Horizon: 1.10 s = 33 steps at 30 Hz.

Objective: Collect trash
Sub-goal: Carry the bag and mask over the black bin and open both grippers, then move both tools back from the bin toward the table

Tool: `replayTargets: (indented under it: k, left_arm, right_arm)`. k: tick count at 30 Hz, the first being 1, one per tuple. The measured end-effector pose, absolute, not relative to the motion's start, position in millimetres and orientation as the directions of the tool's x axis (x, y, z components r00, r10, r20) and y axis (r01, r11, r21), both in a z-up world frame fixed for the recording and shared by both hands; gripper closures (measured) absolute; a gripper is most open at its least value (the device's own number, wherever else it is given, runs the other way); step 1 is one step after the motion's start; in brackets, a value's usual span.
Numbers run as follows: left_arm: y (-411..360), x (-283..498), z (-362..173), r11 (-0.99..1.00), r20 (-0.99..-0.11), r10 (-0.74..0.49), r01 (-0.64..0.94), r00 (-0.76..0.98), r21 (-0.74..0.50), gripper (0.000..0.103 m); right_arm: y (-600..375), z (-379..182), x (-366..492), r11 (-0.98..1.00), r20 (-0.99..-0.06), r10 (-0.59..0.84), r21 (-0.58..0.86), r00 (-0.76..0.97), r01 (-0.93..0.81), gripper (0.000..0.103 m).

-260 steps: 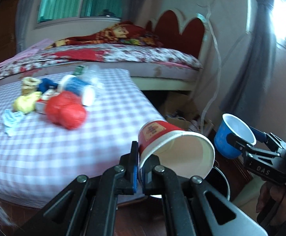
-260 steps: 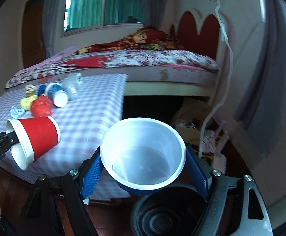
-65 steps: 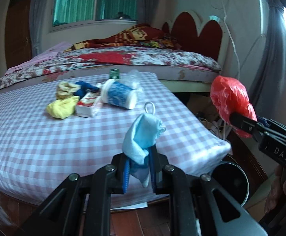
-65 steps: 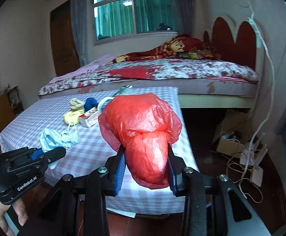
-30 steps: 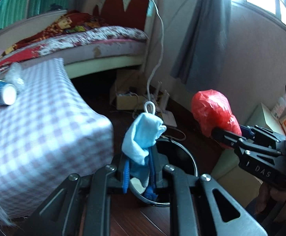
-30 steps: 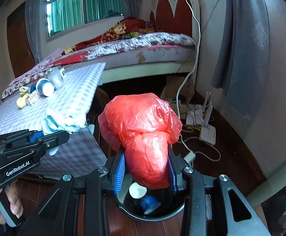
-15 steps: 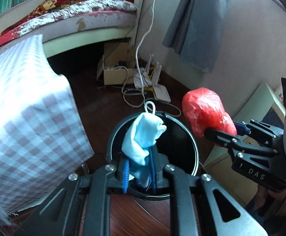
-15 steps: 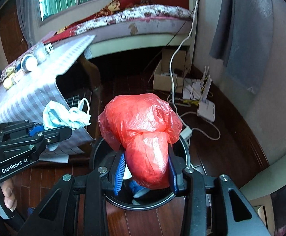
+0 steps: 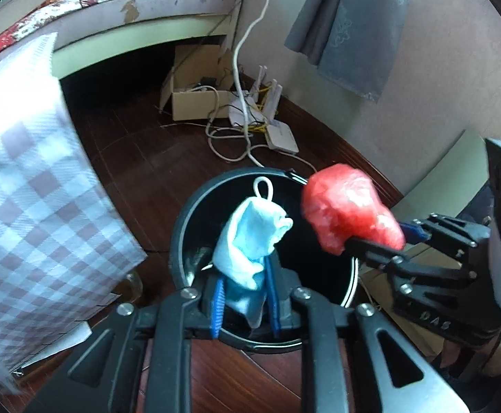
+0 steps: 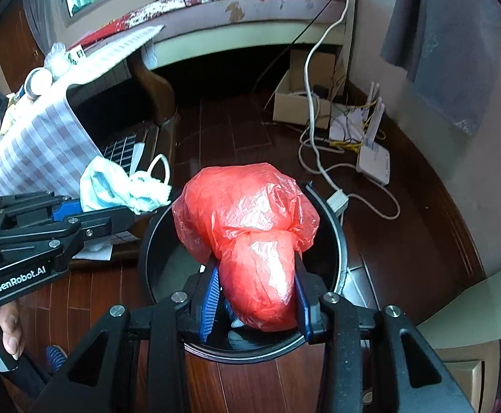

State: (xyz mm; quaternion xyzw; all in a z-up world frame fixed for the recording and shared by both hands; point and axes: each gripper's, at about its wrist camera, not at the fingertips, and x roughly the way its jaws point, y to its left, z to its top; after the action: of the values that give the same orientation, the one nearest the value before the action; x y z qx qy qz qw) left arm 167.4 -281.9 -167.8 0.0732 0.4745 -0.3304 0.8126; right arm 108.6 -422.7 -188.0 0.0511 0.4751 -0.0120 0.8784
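The left gripper [image 9: 245, 304] is pointing steeply down over the round black trash bin [image 9: 181, 237] standing on the dark wooden floor [image 9: 154, 172]. Its jaws are opening, with the crumpled light-blue face mask [image 9: 250, 241] sitting between the blue pads [image 9: 217, 306], its white ear loop sticking up; gaps are showing beside the cloth, so the grip is loosening. The right gripper [image 10: 255, 301] is hanging over the same bin [image 10: 336, 227], and its jaws are opening too, with the bunched red plastic bag [image 10: 250, 234] filling the space between them and touching both pads. A table covered in lilac-and-white checked cloth [image 9: 27, 179] is standing beside the bin. A white cable [image 10: 314, 79] is trailing across the floor toward a white router [image 10: 374, 161].
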Motion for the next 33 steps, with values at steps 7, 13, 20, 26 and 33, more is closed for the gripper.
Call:
replayTargets:
  k: [7, 13, 20, 26, 33]
  left_arm:
    - [-265, 168, -170, 0.840, -0.807, -0.400, 0.525, 0.434, -0.134, 0.001]
    - [-259, 170, -175, 0.868, -0.822, -0.343, 0.488, 0.455, -0.092, 0.001]
    - [-253, 170, -176, 0.877, -0.819, -0.331, 0.473, 0.468, -0.084, 0.001]
    - [-247, 168, -174, 0.881, -0.819, -0.325, 0.466, 0.473, -0.080, 0.001]
    - [-241, 164, -171, 0.892, -0.814, -0.307, 0.446, 0.493, -0.066, 0.001]
  right_arm:
    - [-458, -210, 112, 0.977, -0.880, -0.063, 0.041, 0.470, 0.207, 0.001]
    - [-446, -206, 111, 0.983, -0.869, -0.089, 0.002, 0.486, 0.184, 0.001]
    - [-442, -206, 111, 0.985, -0.869, -0.086, -0.002, 0.487, 0.172, 0.001]
    - [-438, -204, 109, 0.986, -0.868, -0.080, 0.003, 0.490, 0.166, 0.001]
    - [-436, -202, 107, 0.986, -0.865, -0.070, 0.016, 0.498, 0.167, 0.001]
